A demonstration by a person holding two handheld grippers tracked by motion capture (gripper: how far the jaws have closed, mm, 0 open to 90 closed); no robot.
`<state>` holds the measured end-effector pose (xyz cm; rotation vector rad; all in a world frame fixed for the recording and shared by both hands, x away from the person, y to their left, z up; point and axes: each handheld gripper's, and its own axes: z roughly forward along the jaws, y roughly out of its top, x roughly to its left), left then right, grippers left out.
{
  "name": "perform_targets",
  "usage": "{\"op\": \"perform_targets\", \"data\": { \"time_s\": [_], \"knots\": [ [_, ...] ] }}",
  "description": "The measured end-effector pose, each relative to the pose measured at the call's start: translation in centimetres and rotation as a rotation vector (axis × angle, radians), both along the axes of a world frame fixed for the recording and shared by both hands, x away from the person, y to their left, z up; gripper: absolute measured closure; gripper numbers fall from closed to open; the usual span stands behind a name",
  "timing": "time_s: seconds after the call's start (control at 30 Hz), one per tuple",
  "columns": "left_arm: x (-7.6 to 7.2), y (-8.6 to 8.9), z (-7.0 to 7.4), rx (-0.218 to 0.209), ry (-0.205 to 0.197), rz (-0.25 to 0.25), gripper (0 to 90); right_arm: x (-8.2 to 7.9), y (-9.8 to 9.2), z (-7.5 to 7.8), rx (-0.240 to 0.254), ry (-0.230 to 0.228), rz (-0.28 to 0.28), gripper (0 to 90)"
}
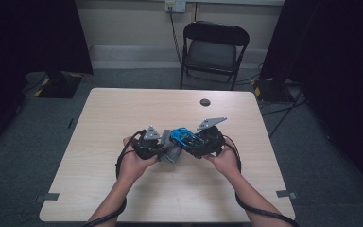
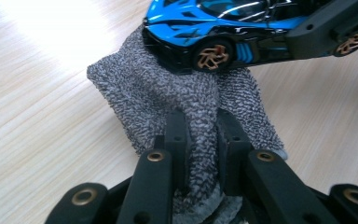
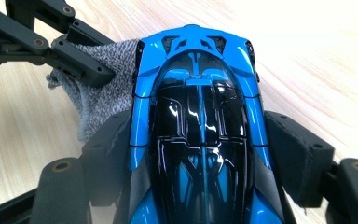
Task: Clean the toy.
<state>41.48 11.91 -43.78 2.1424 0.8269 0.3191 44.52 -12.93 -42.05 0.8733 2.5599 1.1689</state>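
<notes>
Left gripper (image 2: 200,140): jaws nearly closed, pinching a fold of the grey knitted cloth (image 2: 177,100), which spreads ahead of the jaws toward the car. Right gripper (image 3: 200,154): jaws stand wide, pads pressed against both flanks of the blue toy car (image 3: 200,116), nose pointing away from the gripper. In the high view both grippers meet above the table (image 1: 123,109), left gripper (image 1: 163,146), right gripper (image 1: 194,142), car (image 1: 184,136) between them.

Handling, judged: car is rigid, glossy shell, likely slick under the pads; the flank grip between the wheels looks the sound place, since the small wheels and rear trim seem the fragile parts. Probably light. Cloth is soft and limp, no fixed shape; it will drape and bunch, so pinch a gathered fold, as now. Cloth's far edge touches the car's end.

Count: one car, one cloth, two grippers. Beyond the table, one folding chair (image 1: 215,47).
</notes>
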Motion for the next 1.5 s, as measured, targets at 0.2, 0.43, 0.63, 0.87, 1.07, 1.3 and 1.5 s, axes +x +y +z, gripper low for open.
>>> {"op": "perform_targets", "data": {
  "time_s": [0.2,0.43,0.63,0.87,1.07,1.3,1.5],
  "knots": [
    [-0.4,-1.0,-0.2,0.000,0.002,-0.032,77.5,0.1,0.2,0.0,0.002,0.006,-0.001,27.9],
    [-0.8,-1.6,-0.3,-0.020,0.002,-0.048,77.5,0.2,0.5,0.1,0.009,0.009,0.003,27.9],
    [-1.4,-2.5,-0.3,-0.009,-0.009,-0.073,77.5,0.3,0.7,0.0,0.014,0.009,0.003,27.9],
    [-1.7,-3.5,-0.3,-0.027,-0.004,-0.097,77.5,0.4,0.8,0.1,0.024,0.011,0.002,27.9],
    [-1.9,-4.0,-0.2,-0.027,-0.010,-0.109,77.5,0.5,0.7,0.2,0.030,0.011,-0.003,27.9],
    [-2.4,-4.9,-0.3,-0.037,-0.006,-0.134,77.5,0.5,0.9,0.2,0.032,0.015,-0.002,27.9],
    [-2.5,-5.4,-0.3,-0.042,-0.005,-0.148,77.5,0.6,1.0,0.3,0.039,0.017,0.001,27.9]
  ]
}}
